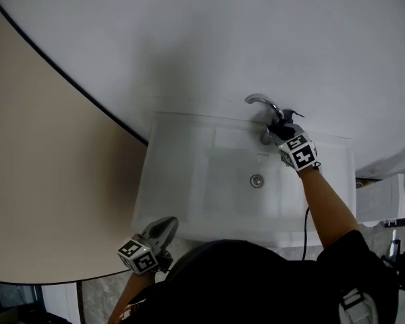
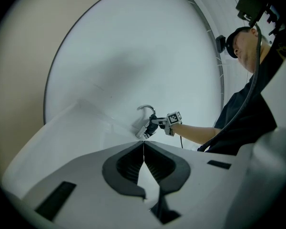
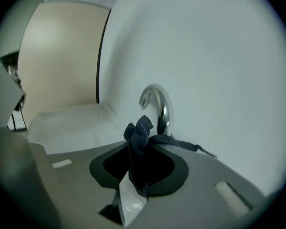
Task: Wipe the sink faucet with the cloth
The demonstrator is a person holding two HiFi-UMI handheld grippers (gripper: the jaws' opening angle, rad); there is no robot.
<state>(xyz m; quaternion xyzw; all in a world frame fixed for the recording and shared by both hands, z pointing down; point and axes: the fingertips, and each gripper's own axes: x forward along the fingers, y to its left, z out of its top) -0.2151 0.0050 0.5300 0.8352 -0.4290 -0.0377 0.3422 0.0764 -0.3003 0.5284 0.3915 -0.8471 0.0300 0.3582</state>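
Rt gripper [image 1: 277, 131] up at the faucet [image 1: 262, 101], at 12 o'clock of the sink [image 1: 189, 181]. Jaws narrow, pinching the dark cloth [image 3: 138, 136]. Cloth bunched up, w/ a thin tail hanging off toward 3 o'clock. Sits right by the faucet's neck, low down; can't tell if touching. Lt gripper [image 1: 163, 228] down at 7 o'clock by the sink's front edge, jaws shut tight, nothing in them. Looks like wiping is on, approx. halfway at best. Curved top & spout prob. left to rub.
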